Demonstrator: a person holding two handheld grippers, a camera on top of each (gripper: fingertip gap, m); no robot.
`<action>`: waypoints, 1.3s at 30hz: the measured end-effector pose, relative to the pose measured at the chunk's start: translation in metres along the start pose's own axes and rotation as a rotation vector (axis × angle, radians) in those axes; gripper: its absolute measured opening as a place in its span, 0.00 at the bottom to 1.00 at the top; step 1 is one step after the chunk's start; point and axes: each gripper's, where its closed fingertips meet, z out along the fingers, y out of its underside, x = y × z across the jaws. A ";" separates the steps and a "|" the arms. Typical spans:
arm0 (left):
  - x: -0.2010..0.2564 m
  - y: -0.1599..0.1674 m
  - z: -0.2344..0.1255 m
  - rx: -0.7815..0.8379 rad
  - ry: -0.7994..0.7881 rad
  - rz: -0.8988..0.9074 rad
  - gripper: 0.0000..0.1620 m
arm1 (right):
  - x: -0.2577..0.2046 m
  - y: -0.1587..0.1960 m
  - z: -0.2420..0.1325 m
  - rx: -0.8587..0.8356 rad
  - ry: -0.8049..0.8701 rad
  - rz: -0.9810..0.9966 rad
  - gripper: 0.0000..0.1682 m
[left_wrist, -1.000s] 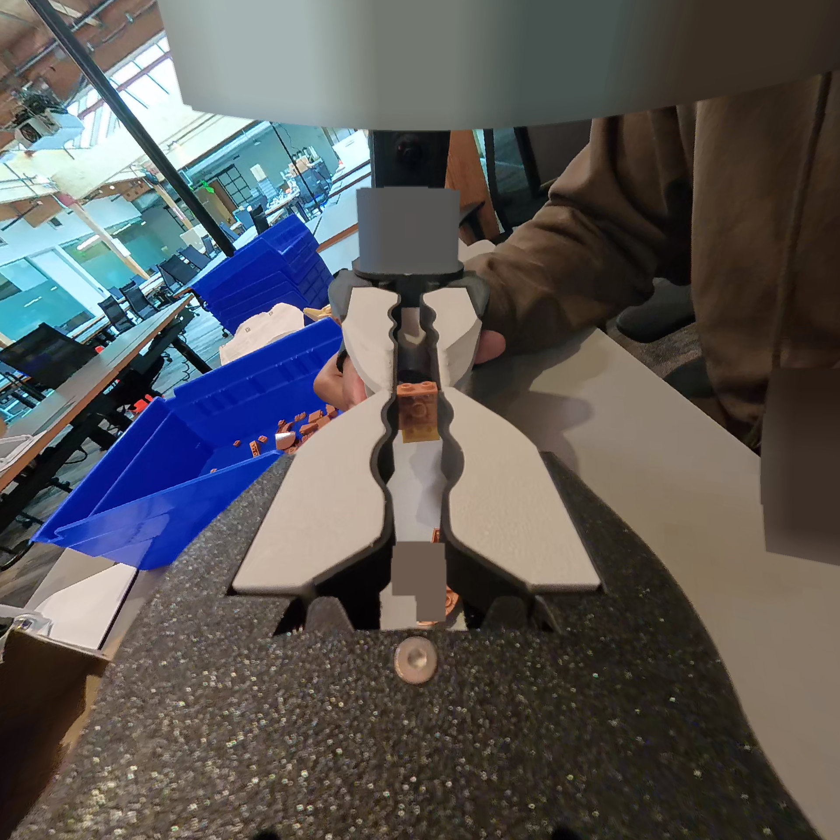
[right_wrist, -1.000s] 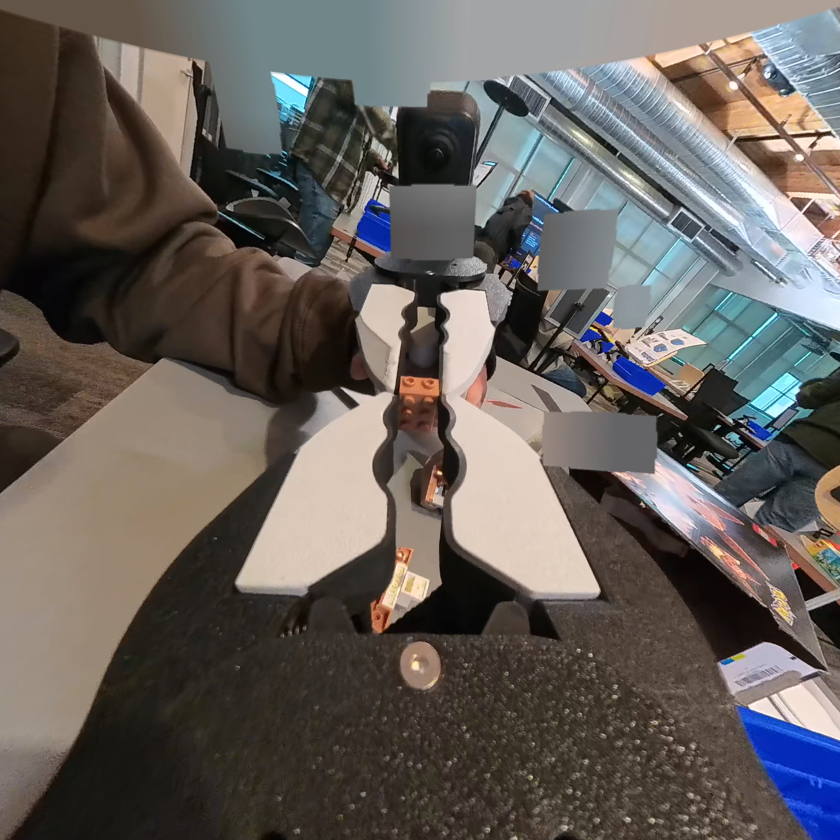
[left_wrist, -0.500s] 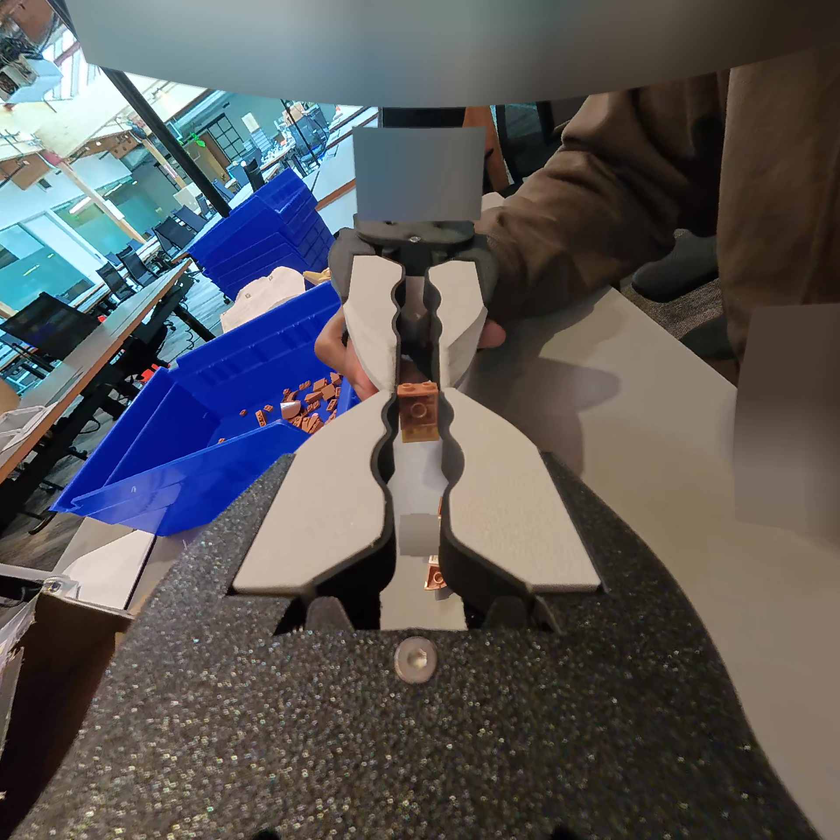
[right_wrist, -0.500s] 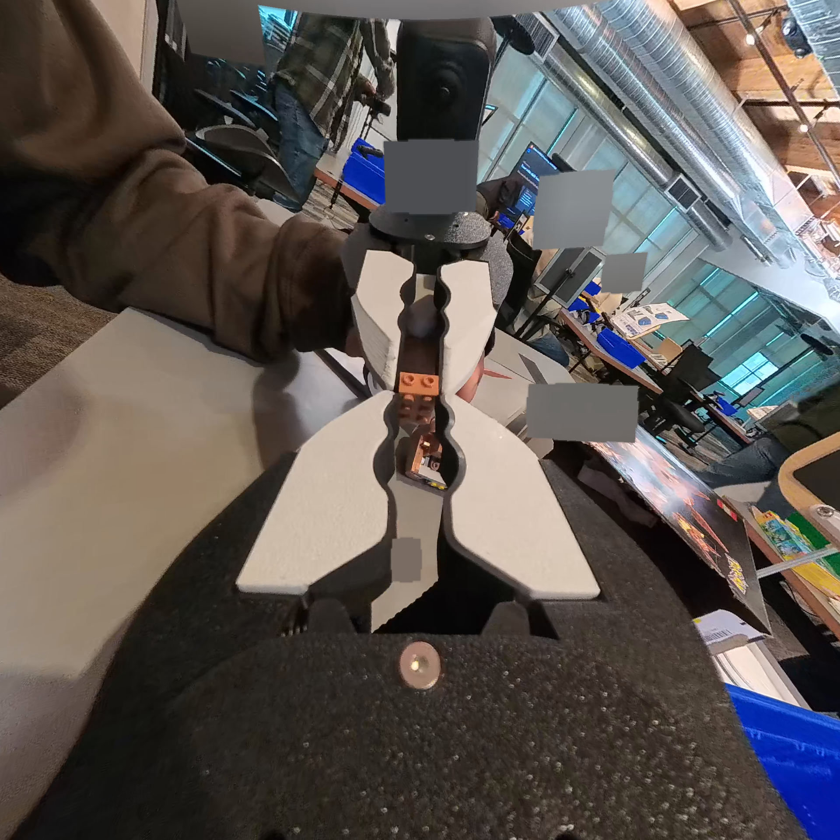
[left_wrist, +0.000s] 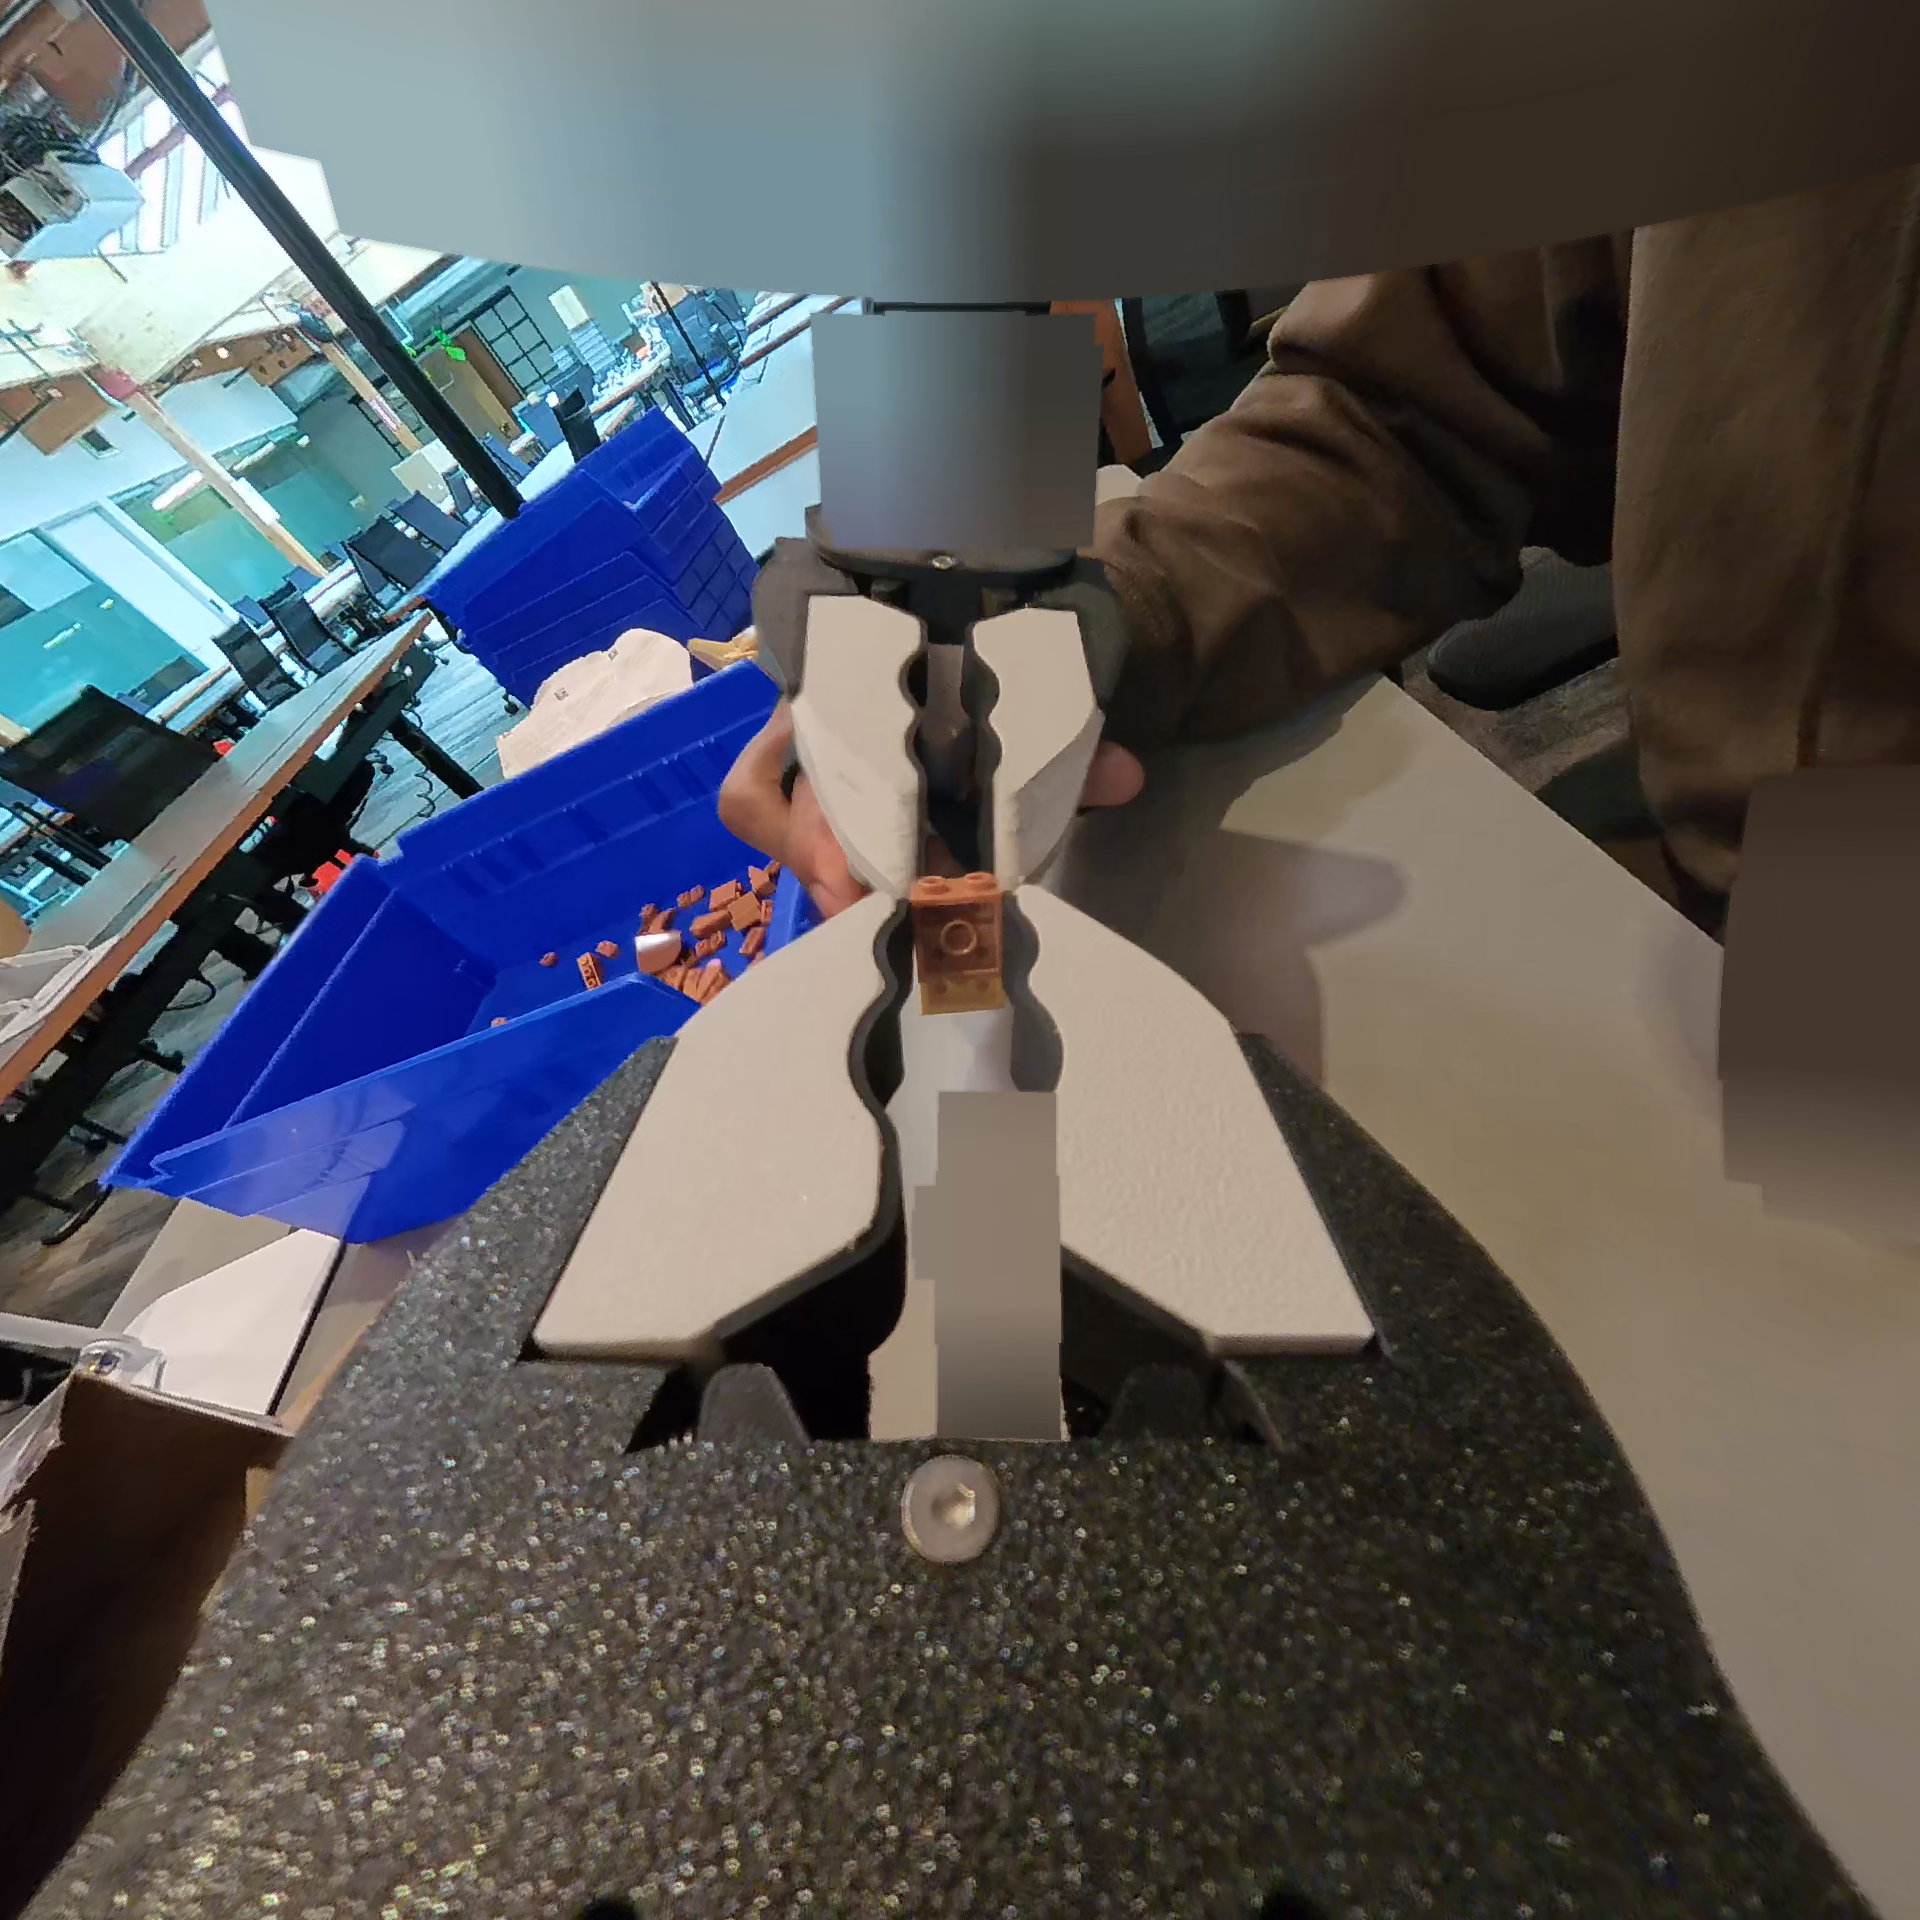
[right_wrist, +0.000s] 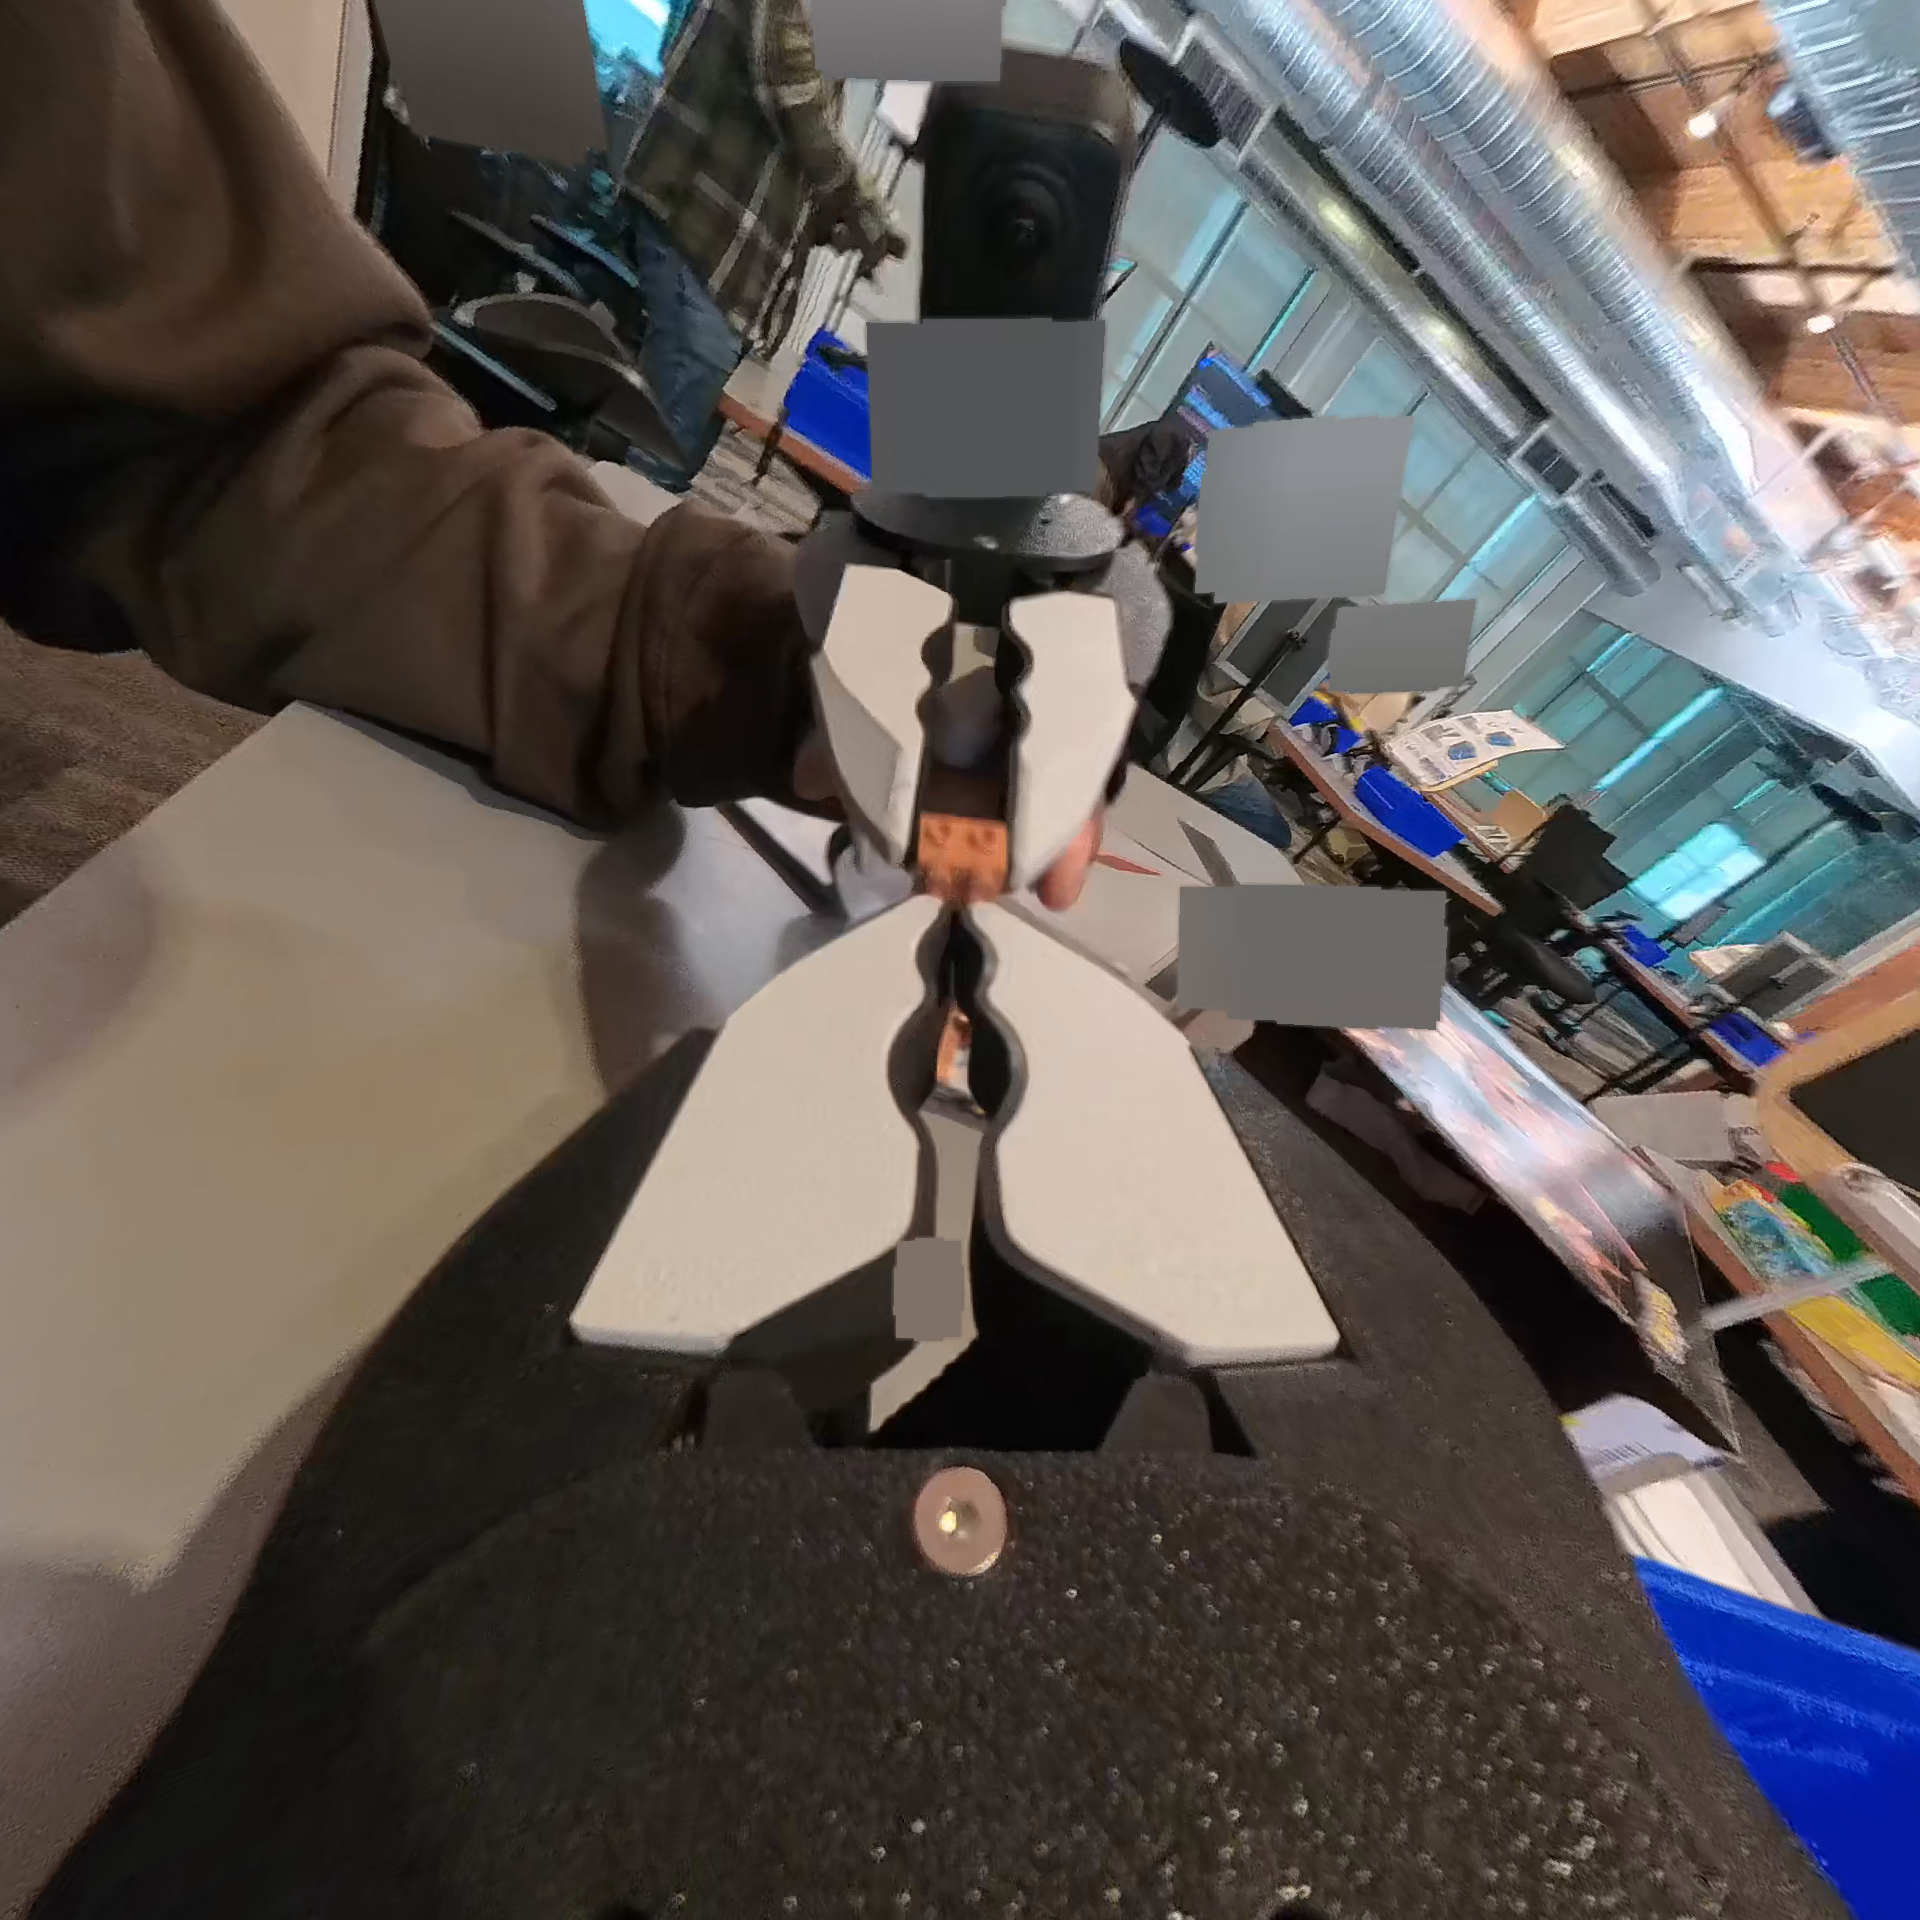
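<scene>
Left claw (left_wrist: 956, 935): grey textured fingers with wavy inner edges, closed on a small brown studded brick (left_wrist: 956, 943), held above the pale, smooth bench (left_wrist: 1507, 1039).
Right claw (right_wrist: 958, 920): tips almost together, just under the brick; it appears to grip nothing.
Risk: the grip is narrow and at the fingertips, so a nudge from the facing claw could twist or drop the brick.
Beyond: glossy blue plastic bin (left_wrist: 416, 1039) with loose brown pieces (left_wrist: 712, 935).

Pale grey matte worktop (left_wrist: 1558, 1039), smooth. On it at left edge: open blue plastic bin (left_wrist: 343, 1060) w/ loose small brown toy bricks (left_wrist: 717, 935) inside. White folded paper (left_wrist: 582, 696) just behind bin.
</scene>
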 end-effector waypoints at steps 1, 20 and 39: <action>-0.003 -0.004 -0.004 0.028 -0.013 -0.004 0.10 | 0.004 0.000 -0.003 0.001 0.018 -0.002 0.00; -0.034 0.000 -0.013 0.072 -0.209 -0.031 0.10 | 0.027 0.027 0.010 -0.055 0.258 -0.048 0.08; -0.055 -0.024 -0.009 0.165 -0.482 -0.016 0.10 | 0.053 0.029 -0.016 -0.061 0.544 0.025 0.06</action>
